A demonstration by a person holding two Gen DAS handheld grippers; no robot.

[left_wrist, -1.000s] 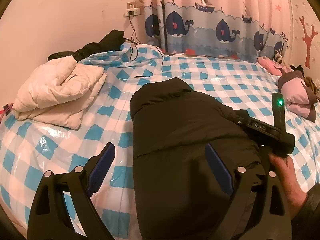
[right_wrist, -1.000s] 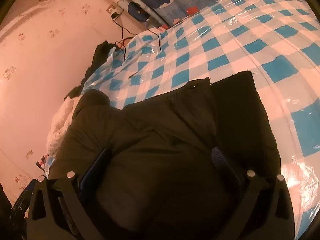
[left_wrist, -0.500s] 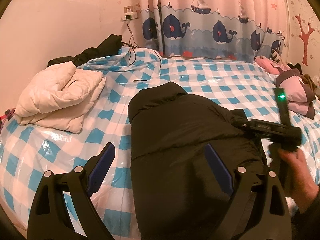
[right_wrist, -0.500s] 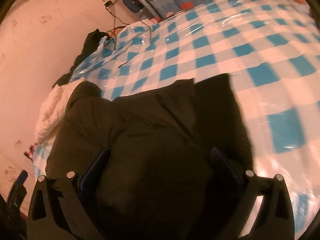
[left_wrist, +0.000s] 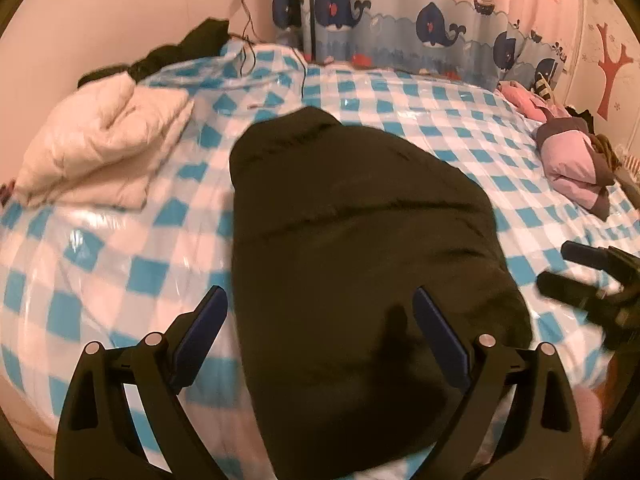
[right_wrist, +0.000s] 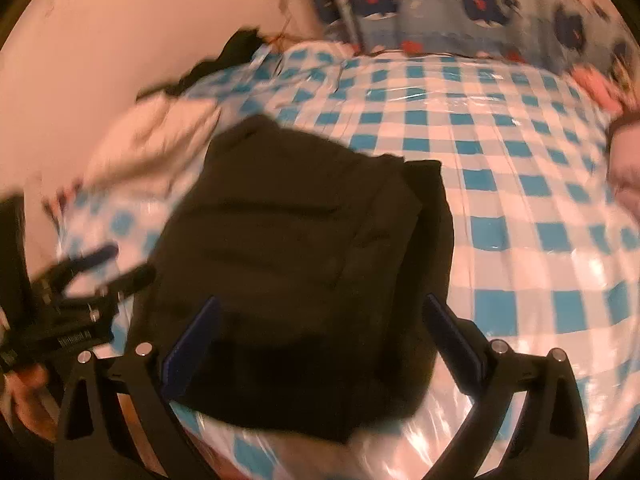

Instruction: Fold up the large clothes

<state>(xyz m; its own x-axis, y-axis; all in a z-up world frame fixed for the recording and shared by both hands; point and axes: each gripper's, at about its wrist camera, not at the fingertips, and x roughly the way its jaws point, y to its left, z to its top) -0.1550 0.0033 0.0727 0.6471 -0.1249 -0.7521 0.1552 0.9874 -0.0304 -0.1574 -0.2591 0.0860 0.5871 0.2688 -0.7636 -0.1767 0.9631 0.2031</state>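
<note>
A black puffy jacket (left_wrist: 352, 240) lies folded into a thick block on the blue-and-white checked bed cover (left_wrist: 120, 248); it also shows in the right wrist view (right_wrist: 304, 240). My left gripper (left_wrist: 320, 336) is open and empty, raised over the jacket's near left part. My right gripper (right_wrist: 320, 336) is open and empty above the jacket's near edge. The right gripper shows at the right edge of the left wrist view (left_wrist: 588, 276), off the jacket. The left gripper shows at the left of the right wrist view (right_wrist: 88, 276).
A folded cream jacket (left_wrist: 104, 144) lies at the left. Dark clothes (left_wrist: 192, 44) and a cable lie near the wall socket. Pink and purple clothes (left_wrist: 572, 164) sit at the far right. A whale-print curtain (left_wrist: 400, 20) hangs behind the bed.
My right gripper has lifted off the jacket and pulled back to the right, swinging to face the bed. My left gripper has drawn back and up a little. The jacket stays folded.
</note>
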